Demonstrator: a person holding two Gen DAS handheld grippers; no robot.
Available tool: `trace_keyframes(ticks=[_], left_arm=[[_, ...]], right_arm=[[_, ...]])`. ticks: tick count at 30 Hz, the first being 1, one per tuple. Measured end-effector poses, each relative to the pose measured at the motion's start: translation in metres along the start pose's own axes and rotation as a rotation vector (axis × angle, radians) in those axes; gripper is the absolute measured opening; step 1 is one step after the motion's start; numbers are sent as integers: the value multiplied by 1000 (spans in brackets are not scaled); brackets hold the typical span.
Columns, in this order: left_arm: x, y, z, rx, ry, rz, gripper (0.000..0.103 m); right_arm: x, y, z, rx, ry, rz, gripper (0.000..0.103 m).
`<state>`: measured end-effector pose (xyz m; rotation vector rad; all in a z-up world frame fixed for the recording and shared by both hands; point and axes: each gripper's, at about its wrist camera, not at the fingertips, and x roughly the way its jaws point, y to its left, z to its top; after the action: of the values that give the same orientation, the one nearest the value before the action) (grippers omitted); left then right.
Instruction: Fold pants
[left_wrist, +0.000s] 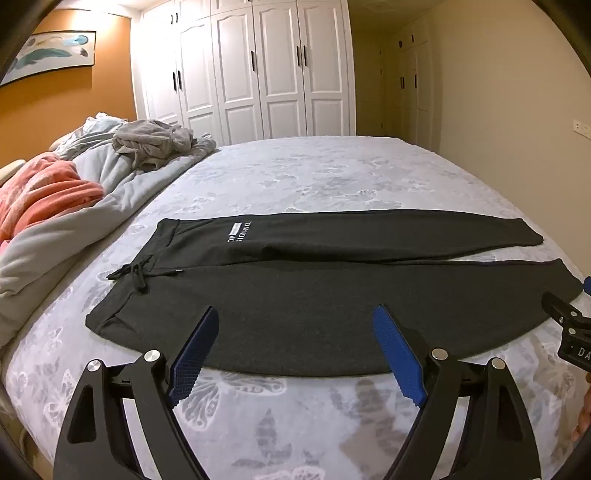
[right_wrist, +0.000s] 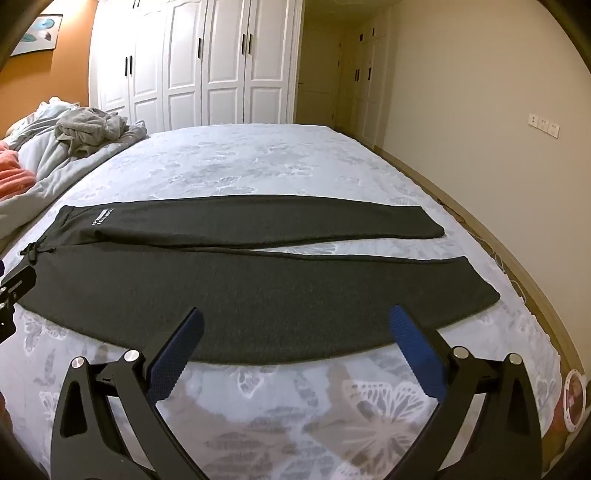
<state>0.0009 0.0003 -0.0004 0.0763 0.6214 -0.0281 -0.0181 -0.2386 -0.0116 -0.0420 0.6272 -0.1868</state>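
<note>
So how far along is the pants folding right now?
Done: the dark pants lie spread flat on the bed, legs side by side, no fold made. In hand: nothing; the left gripper and right gripper are both open at the near edge. Left: every fold.

home bedroom | bed (left_wrist: 332, 173) | white wardrobe (left_wrist: 258, 74) | piled bedding (left_wrist: 122, 173) | wall picture (left_wrist: 51, 51)
</note>
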Motion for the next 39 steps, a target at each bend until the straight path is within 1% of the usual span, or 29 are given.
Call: trace_keyframes(ticks=[4,14,15,17,39], left_arm=[[1,1,1,1,-2,-3,83],[5,13,-2,-4,0,5,83],[3,6,-1,1,0,10,83],[3,4,-1,2,0,11,83],[4,5,-3,8,1,14,83]], right_arm=[[-4,6,1,6,-6,-2,98],[-4,6,0,7,-6,1,98],[-4,7,-1,5,-6,1,98],[-4,8,-1,3,-6,0,98],[-4,8,0,2,-3,1,98]])
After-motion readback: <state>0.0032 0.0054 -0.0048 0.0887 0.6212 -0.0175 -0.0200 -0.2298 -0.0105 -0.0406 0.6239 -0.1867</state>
